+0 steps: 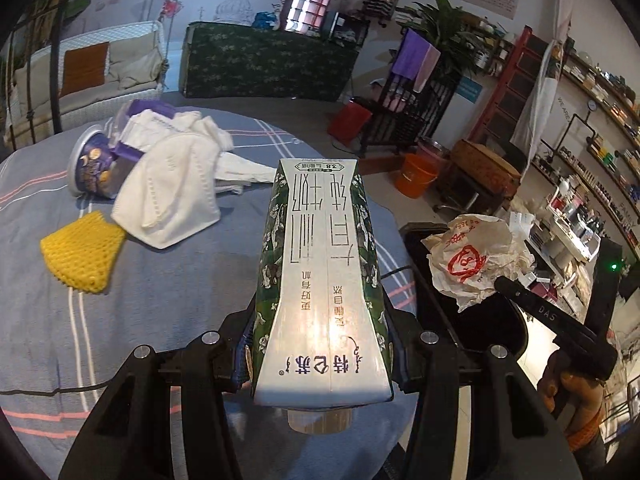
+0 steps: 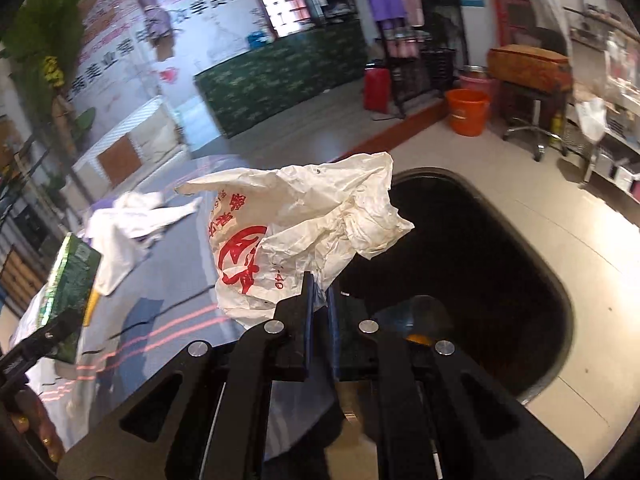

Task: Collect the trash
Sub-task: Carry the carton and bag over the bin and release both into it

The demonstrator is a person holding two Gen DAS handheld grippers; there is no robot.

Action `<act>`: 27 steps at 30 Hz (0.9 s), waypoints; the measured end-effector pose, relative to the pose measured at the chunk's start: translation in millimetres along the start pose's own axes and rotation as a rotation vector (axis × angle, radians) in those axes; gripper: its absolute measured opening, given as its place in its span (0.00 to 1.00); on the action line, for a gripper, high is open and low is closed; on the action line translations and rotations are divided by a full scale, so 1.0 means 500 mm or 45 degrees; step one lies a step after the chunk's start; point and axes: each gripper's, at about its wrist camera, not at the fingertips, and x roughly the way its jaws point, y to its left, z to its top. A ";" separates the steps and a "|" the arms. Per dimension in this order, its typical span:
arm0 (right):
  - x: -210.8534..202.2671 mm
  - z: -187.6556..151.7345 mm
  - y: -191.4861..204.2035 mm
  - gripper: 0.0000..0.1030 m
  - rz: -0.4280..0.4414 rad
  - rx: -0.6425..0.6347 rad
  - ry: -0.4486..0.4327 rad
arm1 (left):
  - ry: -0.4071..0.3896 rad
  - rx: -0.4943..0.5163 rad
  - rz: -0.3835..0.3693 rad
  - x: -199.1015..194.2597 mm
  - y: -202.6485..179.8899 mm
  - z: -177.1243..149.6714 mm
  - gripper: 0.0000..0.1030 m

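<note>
My left gripper point(image 1: 320, 320) is shut on a green and white milk carton point(image 1: 320, 272), held lengthwise above the table's blue striped cloth point(image 1: 60, 320). The carton also shows at the left of the right wrist view point(image 2: 68, 292). My right gripper point(image 2: 320, 284) is shut on a crumpled white paper wrapper with red print point(image 2: 296, 224), held over the near edge of the black trash bin point(image 2: 480, 264). The wrapper point(image 1: 476, 256) and the bin point(image 1: 492, 328) also show in the left wrist view. On the table lie a yellow foam net point(image 1: 82, 256), a white face mask point(image 1: 168, 200) and a purple cup point(image 1: 90, 168).
Crumpled white tissues and a purple packet point(image 1: 160, 120) lie behind the mask. The bin stands beside the table's right edge. An orange bucket point(image 2: 466, 112), a stool point(image 2: 528, 80) and a green covered counter point(image 2: 280, 76) stand on the floor beyond.
</note>
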 end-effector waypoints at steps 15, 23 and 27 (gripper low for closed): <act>0.033 -0.024 -0.150 0.67 -0.230 0.159 0.059 | 0.189 0.197 -0.224 0.152 -0.175 0.007 0.50; 0.003 -0.016 -0.173 0.69 -0.249 0.215 -0.005 | 0.292 0.298 -0.244 0.240 -0.262 -0.007 0.50; -0.005 -0.018 -0.198 0.69 -0.267 0.251 -0.011 | 0.328 0.356 -0.276 0.272 -0.309 -0.013 0.50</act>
